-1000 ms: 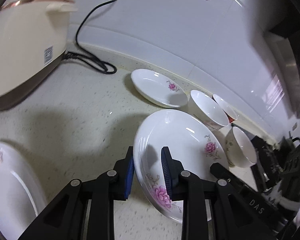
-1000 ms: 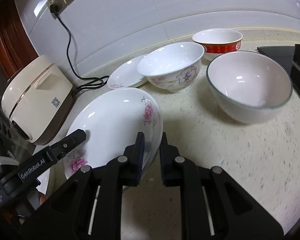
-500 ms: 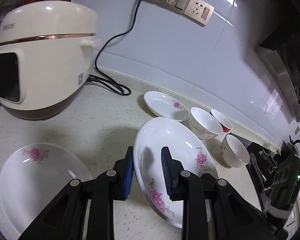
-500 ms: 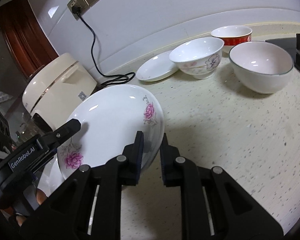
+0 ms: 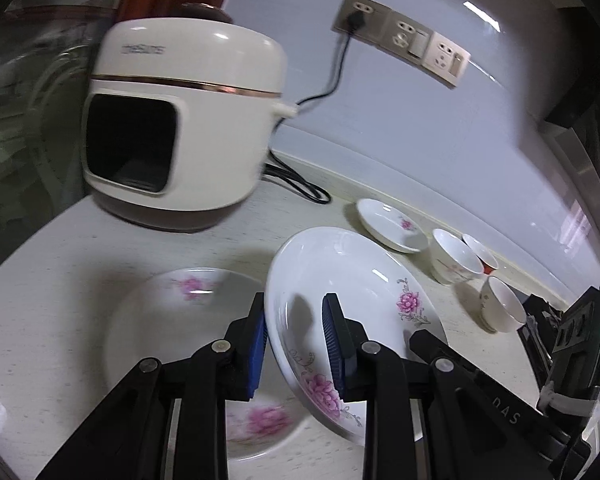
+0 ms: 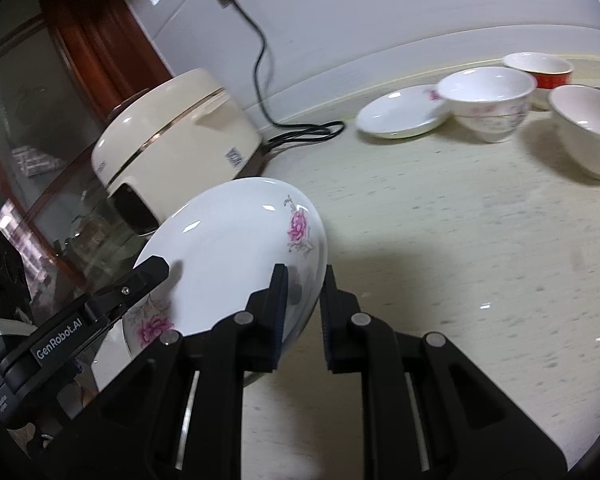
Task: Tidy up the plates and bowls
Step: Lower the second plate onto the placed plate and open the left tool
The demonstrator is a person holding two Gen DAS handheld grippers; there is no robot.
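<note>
Both the left gripper [image 5: 294, 346] and the right gripper [image 6: 303, 312] were clamped on opposite rims of the white pink-flowered porcelain plate [image 5: 352, 304], carrying it level above a matching plate [image 5: 172, 316], seemingly for stacking.

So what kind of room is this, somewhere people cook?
Most likely a home kitchen. A rice cooker stands plugged into a wall socket on a speckled counter, with flowered plates and bowls set out beside it.

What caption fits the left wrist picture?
Both grippers carry a flowered plate over another plate beside the rice cooker.
</note>
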